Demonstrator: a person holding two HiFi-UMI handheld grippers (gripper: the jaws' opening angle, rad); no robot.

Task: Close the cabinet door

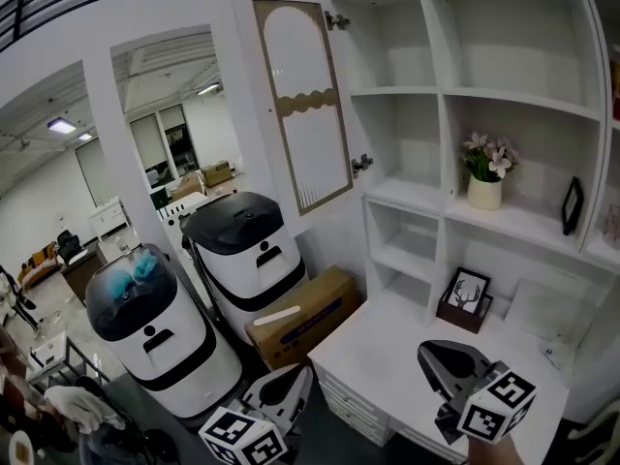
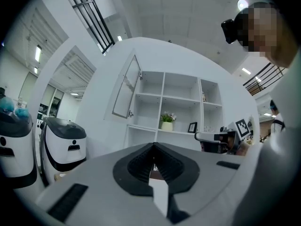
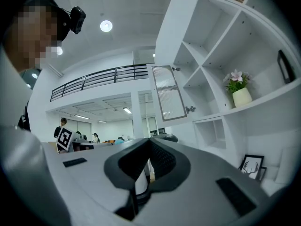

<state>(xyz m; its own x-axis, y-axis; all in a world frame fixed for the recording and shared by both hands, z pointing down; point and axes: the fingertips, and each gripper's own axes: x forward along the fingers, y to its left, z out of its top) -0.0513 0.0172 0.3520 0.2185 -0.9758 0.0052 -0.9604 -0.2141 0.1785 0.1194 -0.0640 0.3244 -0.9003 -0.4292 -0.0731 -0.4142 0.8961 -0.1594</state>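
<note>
On the left gripper [image 2: 153, 148] the fingers [image 2: 140, 164] are clenched together, and nothing is held between them. The same is seen on the right gripper [image 3: 149, 144]: fingers pressed shut, nothing grasped. In the head view both are carried low. The left gripper is above the floor beside the tabletop [image 1: 387, 356], the right one over the tabletop's bare surface, and both are well apart from the task's thing.

The cabinet door [image 1: 305, 105] is found up and to the left, swung wide open on two hinges [image 1: 360, 164]. Its pale arched panel is turned away from the shelves.

Trouble can be expected if the door is pushed close to the hinge edge, where shut fingers could skid off the smooth panel. A hard shove could also let it slam and bounce back open.

The two compartments [image 1: 397, 134] behind the door are seen empty, so nothing blocks the swing. A cream pot [image 1: 484, 193] in the neighbouring compartment holds pink flowers [image 1: 487, 154]. A cardboard box [image 1: 300, 320] stands closed on the floor, and its contents cannot be told.
</note>
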